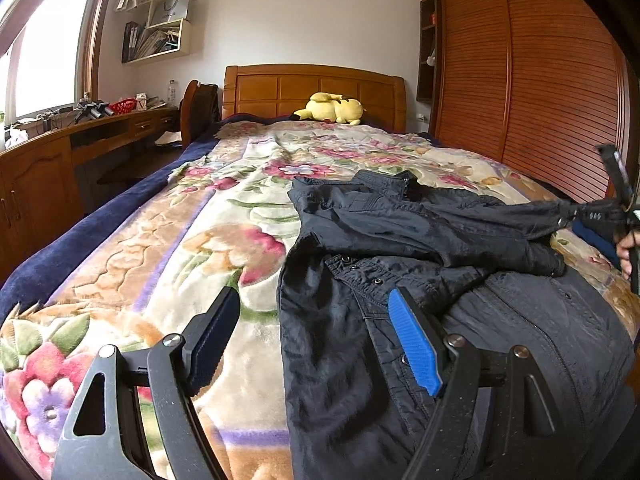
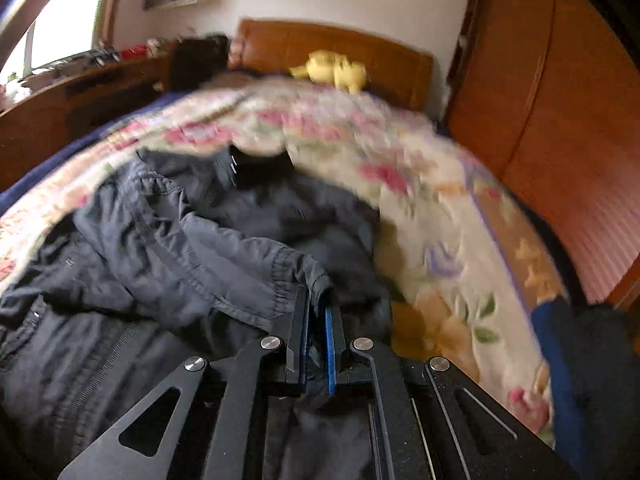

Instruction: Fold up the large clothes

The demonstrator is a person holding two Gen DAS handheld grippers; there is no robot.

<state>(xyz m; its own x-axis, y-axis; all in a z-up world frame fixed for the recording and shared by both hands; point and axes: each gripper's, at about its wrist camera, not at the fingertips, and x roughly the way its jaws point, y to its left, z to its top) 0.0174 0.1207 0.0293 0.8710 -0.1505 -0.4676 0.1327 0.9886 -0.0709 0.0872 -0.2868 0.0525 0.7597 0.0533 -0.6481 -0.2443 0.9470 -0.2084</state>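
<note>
A black jacket (image 1: 400,240) lies rumpled on the right half of a floral bedspread (image 1: 224,232), collar toward the headboard. My left gripper (image 1: 316,332) hovers open over the jacket's left edge, one finger above the bedspread, the blue-padded finger (image 1: 416,344) above the snap placket; nothing sits between them. At the right edge, my right gripper (image 1: 576,213) holds the cuff of one sleeve (image 1: 500,212), which stretches taut off the bed. In the blurred right wrist view the right gripper (image 2: 316,316) is nearly closed, with the sleeve cuff (image 2: 296,276) pinched at its tips above the jacket (image 2: 180,240).
A yellow plush toy (image 1: 332,109) lies by the wooden headboard (image 1: 312,84). A slatted wardrobe (image 1: 540,100) runs along the bed's right side. A cluttered desk (image 1: 80,132) and a chair (image 1: 200,108) stand on the left. A person's hand (image 1: 626,248) shows at the right edge.
</note>
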